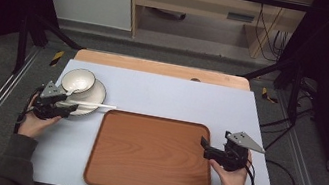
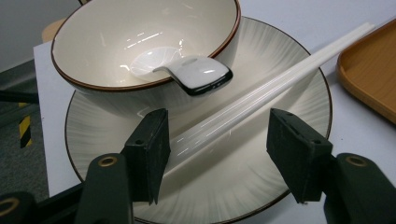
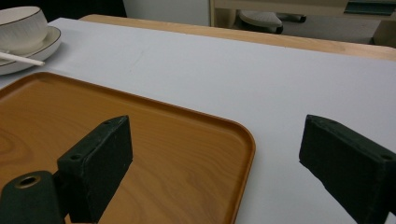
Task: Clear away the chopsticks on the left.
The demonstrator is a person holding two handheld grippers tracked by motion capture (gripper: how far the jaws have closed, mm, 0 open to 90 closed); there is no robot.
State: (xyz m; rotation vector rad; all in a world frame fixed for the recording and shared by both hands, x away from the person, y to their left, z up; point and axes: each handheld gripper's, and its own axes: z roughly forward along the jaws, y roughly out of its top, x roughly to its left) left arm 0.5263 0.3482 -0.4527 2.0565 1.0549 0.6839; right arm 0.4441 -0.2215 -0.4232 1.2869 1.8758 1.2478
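L gripper point(image 2: 215, 154) fingers wide, straddling white chopsticks point(image 2: 261, 95) lying across plate point(image 2: 289, 70) beside bowl point(image 2: 140, 46) w/ spoon point(image 2: 196, 72). Best: drop lower, centre, pinch both sticks. R gripper point(image 3: 215, 163) wide by tray point(image 3: 177, 154) edge.

Left tool point(image 2: 217, 156) and right tool point(image 3: 217, 175) gape wide

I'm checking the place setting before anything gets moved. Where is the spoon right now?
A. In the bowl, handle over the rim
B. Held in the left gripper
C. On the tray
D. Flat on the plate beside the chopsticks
A: the spoon lies in the bowl, its handle over the rim, in the left gripper view.
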